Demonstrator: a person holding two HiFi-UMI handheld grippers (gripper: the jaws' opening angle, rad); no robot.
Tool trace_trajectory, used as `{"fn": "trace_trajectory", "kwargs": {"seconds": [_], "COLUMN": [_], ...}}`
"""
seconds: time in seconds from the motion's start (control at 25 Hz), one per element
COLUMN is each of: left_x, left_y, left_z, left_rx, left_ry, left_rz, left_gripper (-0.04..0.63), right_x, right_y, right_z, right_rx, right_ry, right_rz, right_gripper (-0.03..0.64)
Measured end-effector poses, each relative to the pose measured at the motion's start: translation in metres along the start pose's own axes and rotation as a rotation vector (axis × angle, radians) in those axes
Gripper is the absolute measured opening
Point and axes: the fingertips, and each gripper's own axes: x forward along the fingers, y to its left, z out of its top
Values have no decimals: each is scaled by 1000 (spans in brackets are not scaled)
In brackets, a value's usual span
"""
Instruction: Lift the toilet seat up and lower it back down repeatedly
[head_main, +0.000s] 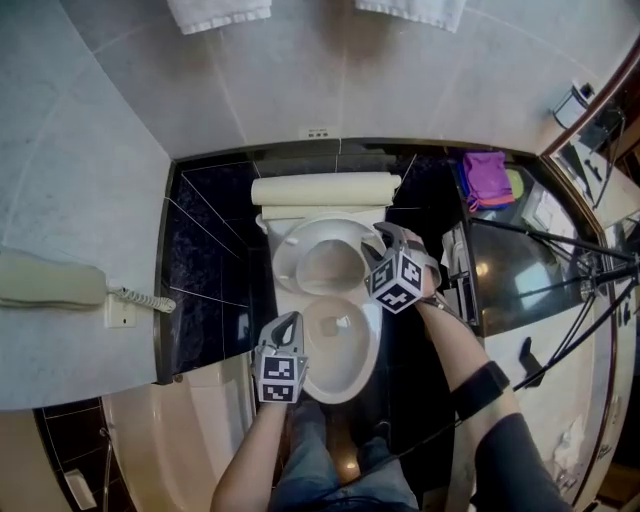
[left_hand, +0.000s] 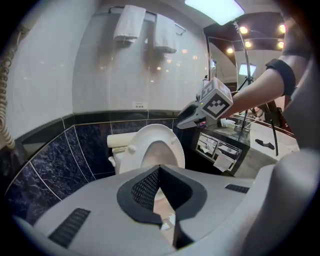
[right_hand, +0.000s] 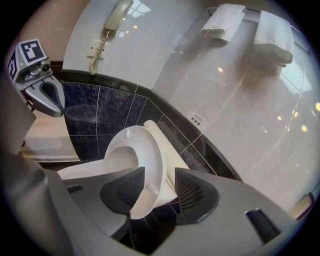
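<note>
Two tools show. The right tool has its jaws apart astride the rim of the raised toilet seat, apparently not pinching it. The left tool has its jaws together, empty.

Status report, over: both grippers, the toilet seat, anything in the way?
Left gripper shut, empty. Right gripper open, straddling the raised toilet seat at its edge. Nothing blocking the seat.

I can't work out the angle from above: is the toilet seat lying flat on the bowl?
No, the toilet seat stands raised nearly upright, its edge between the right gripper's parted jaws.
</note>
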Motion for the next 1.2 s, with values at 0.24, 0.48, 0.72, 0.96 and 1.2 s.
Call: {"fn": "trace_trajectory", "kwargs": {"seconds": [0.24,0.48,0.72,0.96,1.2], "left_x": [17,23,21,20,17], "left_y": [5,13,13,3,-9], "left_z": [-18,-29,-43,-55,-69], "left_rx": [-30,-51,-72,-80,-96], "left_ry": [7,9,27,50,71], "left_rz": [-12,-12,-12,-16,-19], "left_gripper": [0,0,0,0,0], "right_x": [45,70,67,51,20], "right_y": [0,-1,0,11,34], "right_z": [4,1,1,1,-1], "right_rx": [-74,-160,-165,-176,-160], "right_ry": [35,75,84,84,53], "right_rz": [5,5,-24,-21,-51], "right_gripper": [209,83,84,84,81]}}
